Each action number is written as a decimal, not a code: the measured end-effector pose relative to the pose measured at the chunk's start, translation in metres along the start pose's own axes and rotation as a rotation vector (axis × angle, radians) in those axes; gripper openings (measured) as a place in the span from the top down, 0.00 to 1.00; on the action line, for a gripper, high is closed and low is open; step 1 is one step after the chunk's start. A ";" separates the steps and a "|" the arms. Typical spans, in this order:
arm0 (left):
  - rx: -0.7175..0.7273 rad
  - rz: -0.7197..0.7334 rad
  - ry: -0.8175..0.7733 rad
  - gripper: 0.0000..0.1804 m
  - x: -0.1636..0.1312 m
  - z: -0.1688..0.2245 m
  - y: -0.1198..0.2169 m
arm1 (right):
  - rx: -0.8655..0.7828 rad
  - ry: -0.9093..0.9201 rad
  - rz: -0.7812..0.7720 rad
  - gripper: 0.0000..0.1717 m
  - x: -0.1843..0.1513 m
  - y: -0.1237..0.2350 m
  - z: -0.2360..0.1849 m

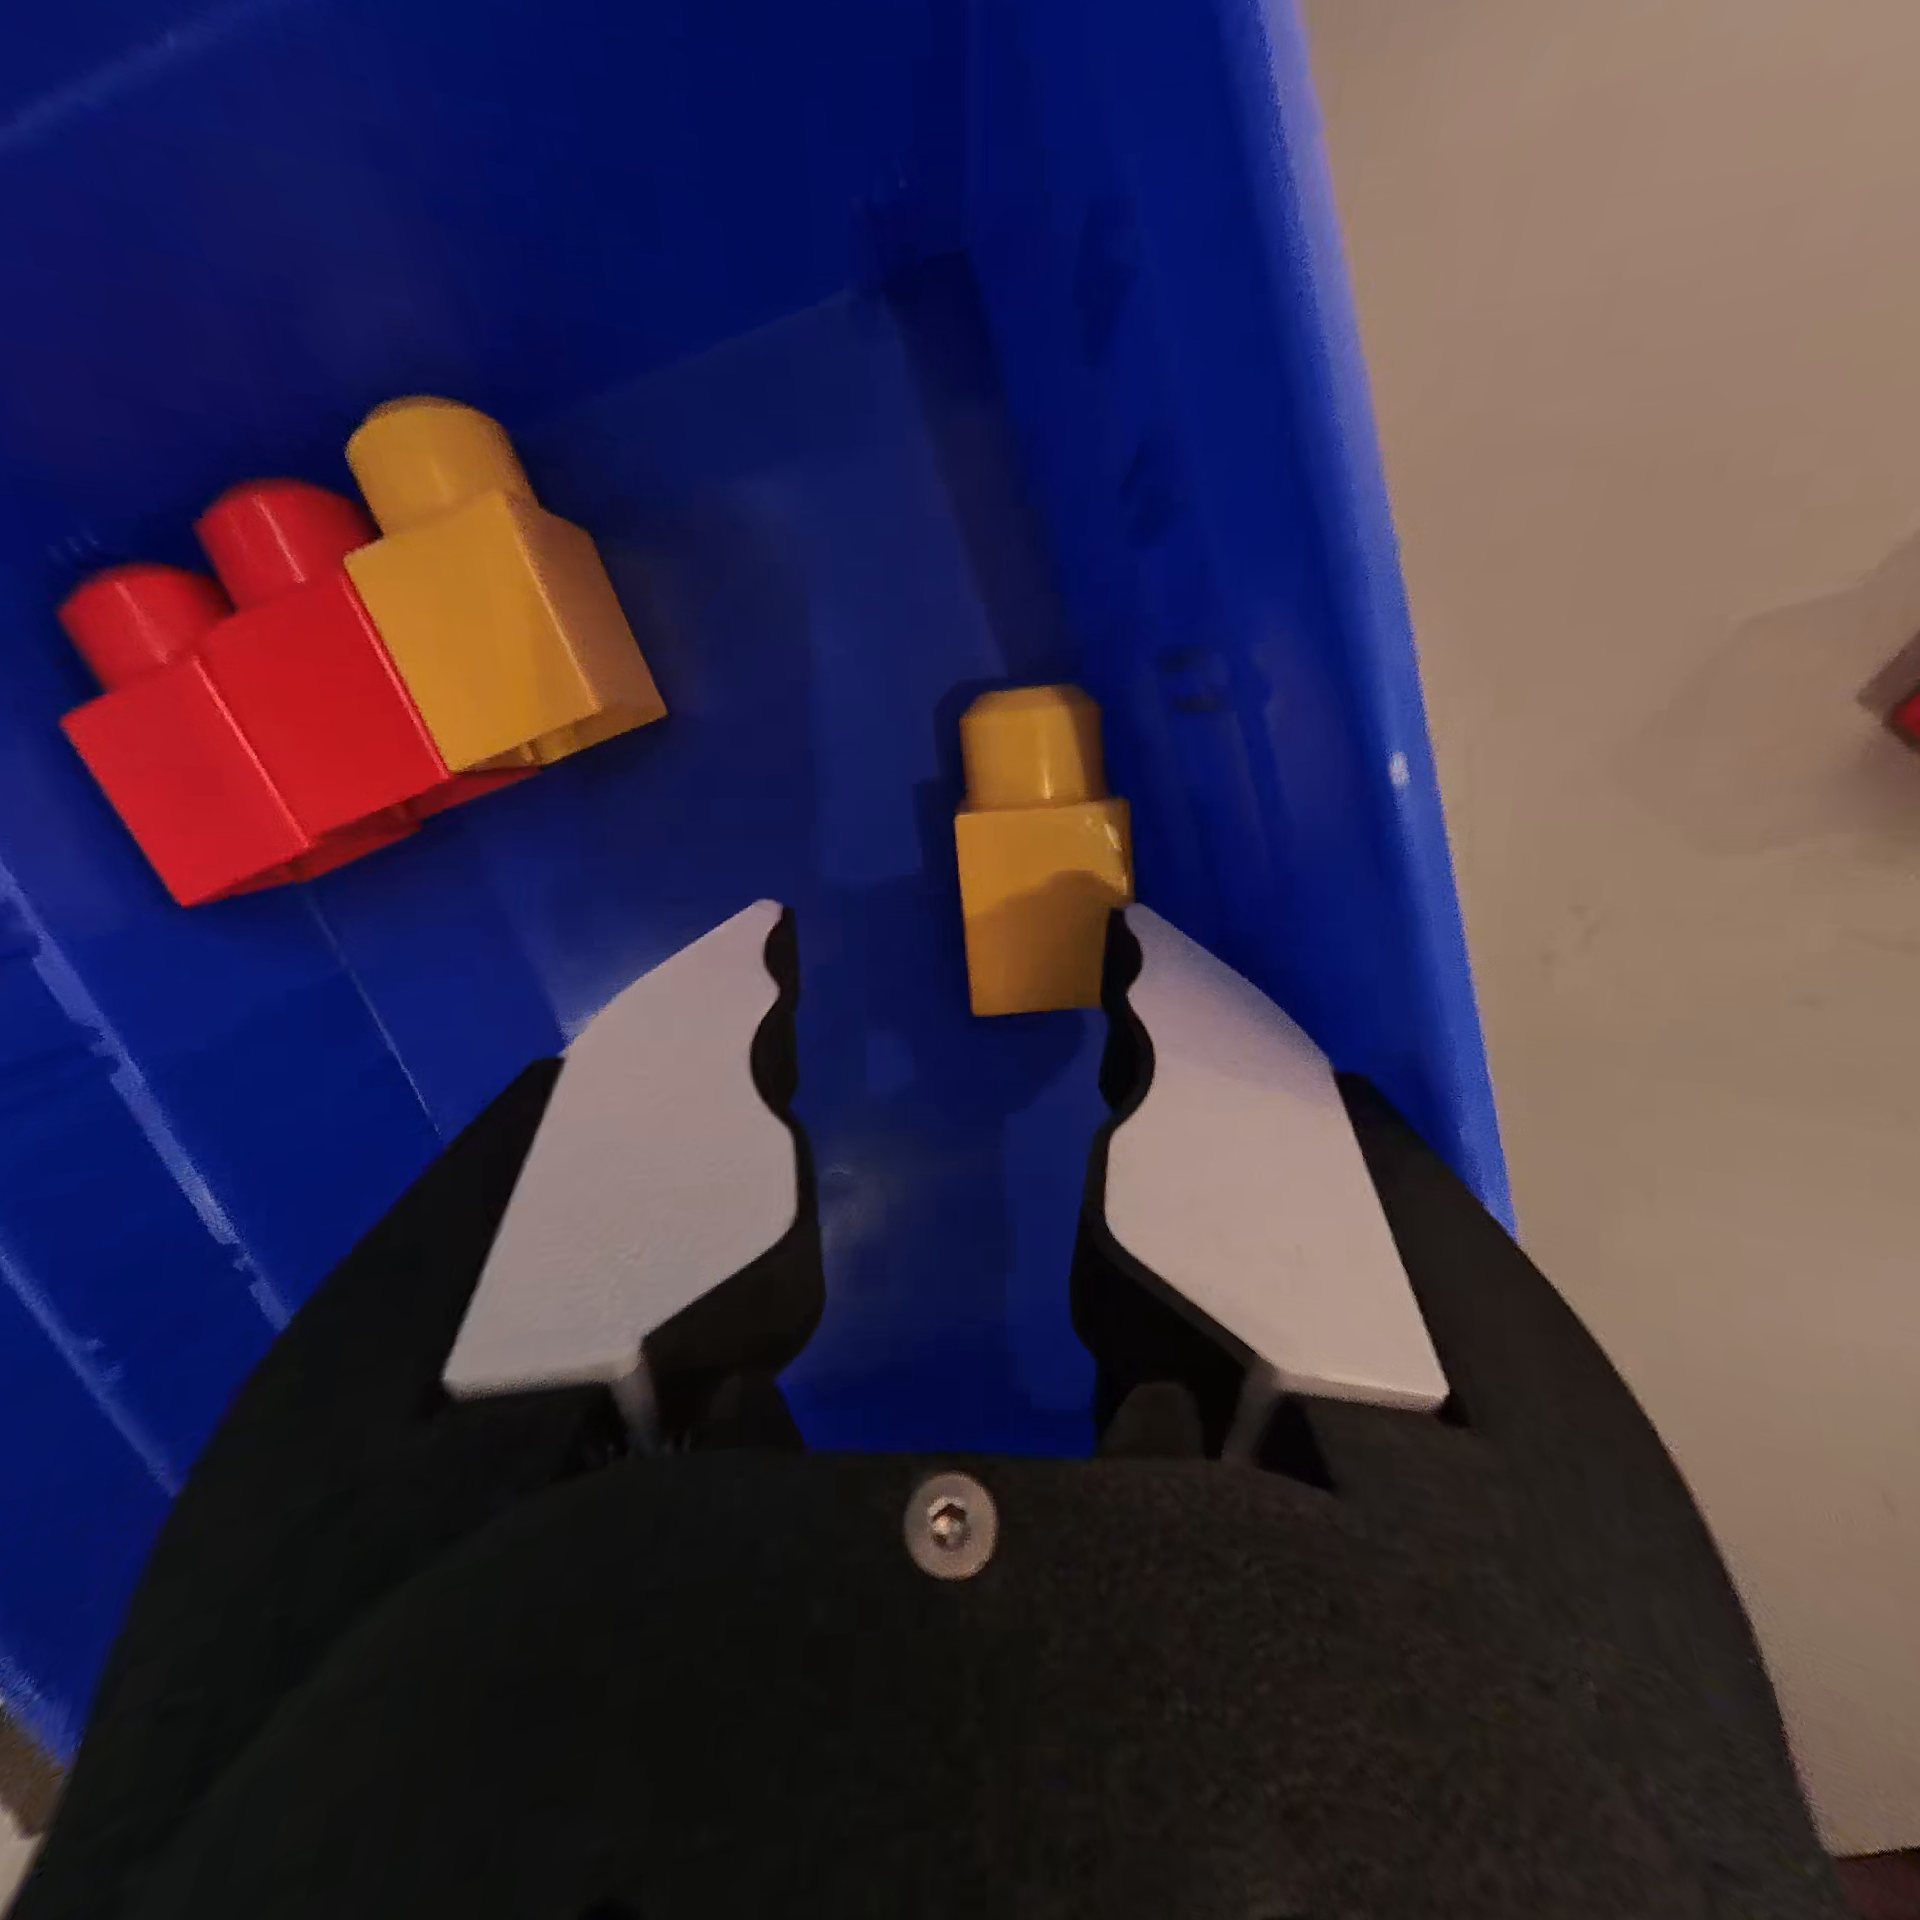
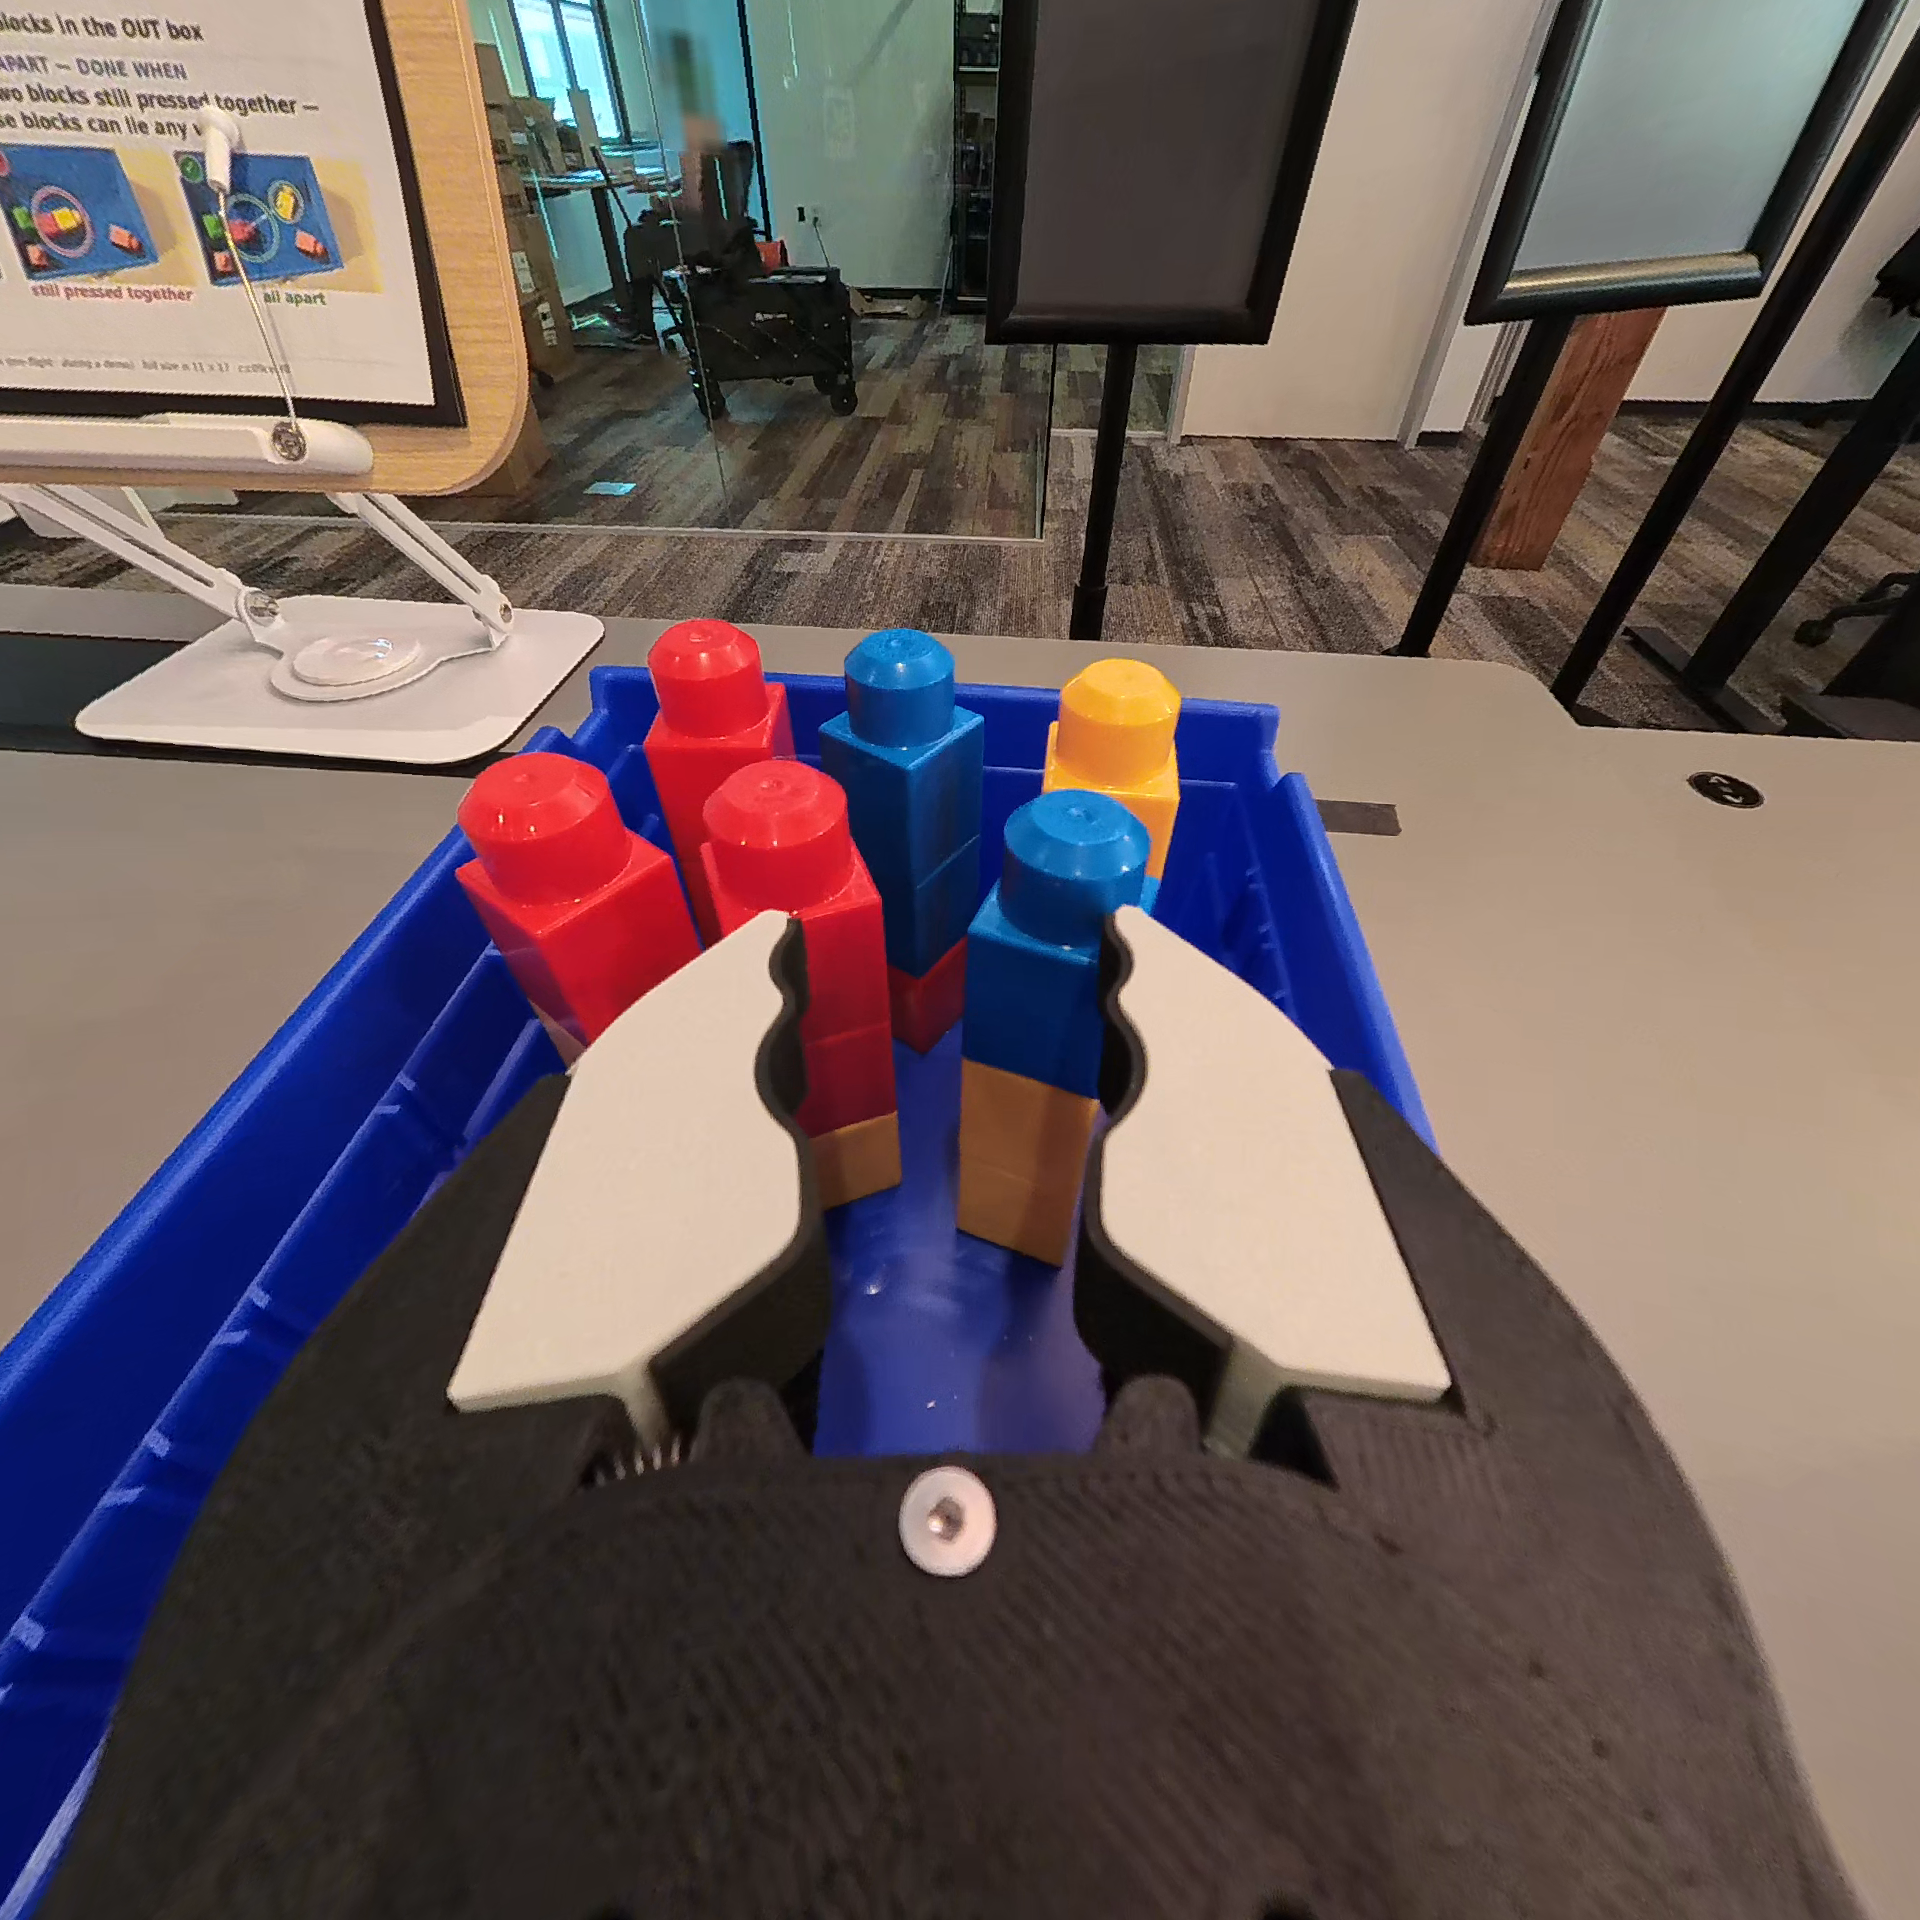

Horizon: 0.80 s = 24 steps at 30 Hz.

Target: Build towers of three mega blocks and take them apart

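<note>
Both your grippers are spread wide with nothing in them right now. Your left gripper (image 1: 951,914) is down in a blue bin (image 1: 1195,416) over three loose pieces: a small yellow block (image 1: 1034,883) lying on its side just by your right-hand fingertip (image 1: 1153,956), near the bin wall, plus a red two-stud block (image 1: 239,727) with another yellow block (image 1: 488,623) leaning against it, well off to the left.

Your right gripper (image 2: 951,925) hangs over a second blue bin (image 2: 1340,935) packed with six standing towers. The closest one is the blue-topped tower (image 2: 1039,997) on a yellow base, sitting between your fingers but nearer the right one. I can't tell if that pad is touching it.

These look like light, hard, glossy plastic, so I'd guess they'll skate if you pinch a corner. Grab the flat opposite faces of the square body, not the round stud. For pulling apart, one gripper on the top block and the other on the base seems safest.

Room-wise: the towers are crowded, especially the red tower (image 2: 821,935) right by your left finger, so go in from above and lift straight up. The loose yellow one is snug to the wall, so there's little room to get a finger in on that side.
</note>
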<state>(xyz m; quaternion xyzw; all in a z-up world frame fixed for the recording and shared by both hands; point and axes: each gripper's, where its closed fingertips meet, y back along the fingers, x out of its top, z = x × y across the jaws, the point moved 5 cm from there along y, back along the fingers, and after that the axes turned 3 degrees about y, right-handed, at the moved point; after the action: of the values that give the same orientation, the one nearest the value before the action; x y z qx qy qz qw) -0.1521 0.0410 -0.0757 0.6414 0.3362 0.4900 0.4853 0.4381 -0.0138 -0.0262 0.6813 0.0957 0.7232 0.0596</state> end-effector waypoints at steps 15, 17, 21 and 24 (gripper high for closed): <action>-0.128 0.046 0.037 0.68 0.001 -0.003 0.009 | 0.011 0.013 -0.008 0.68 -0.001 -0.002 -0.004; -0.146 0.052 0.039 0.68 0.001 -0.003 0.009 | 0.010 0.012 -0.009 0.68 -0.001 -0.002 -0.004; -0.252 0.037 0.075 0.71 0.000 -0.001 -0.001 | 0.011 0.010 -0.009 0.68 -0.001 -0.002 -0.004; -0.303 0.010 0.112 0.72 -0.002 -0.003 -0.009 | 0.012 0.014 -0.011 0.68 -0.001 -0.002 -0.004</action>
<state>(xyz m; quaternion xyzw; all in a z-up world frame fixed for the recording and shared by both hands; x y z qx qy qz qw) -0.1557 0.0427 -0.0847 0.5343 0.2815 0.5726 0.5545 0.4338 -0.0126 -0.0273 0.6762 0.1041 0.7270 0.0589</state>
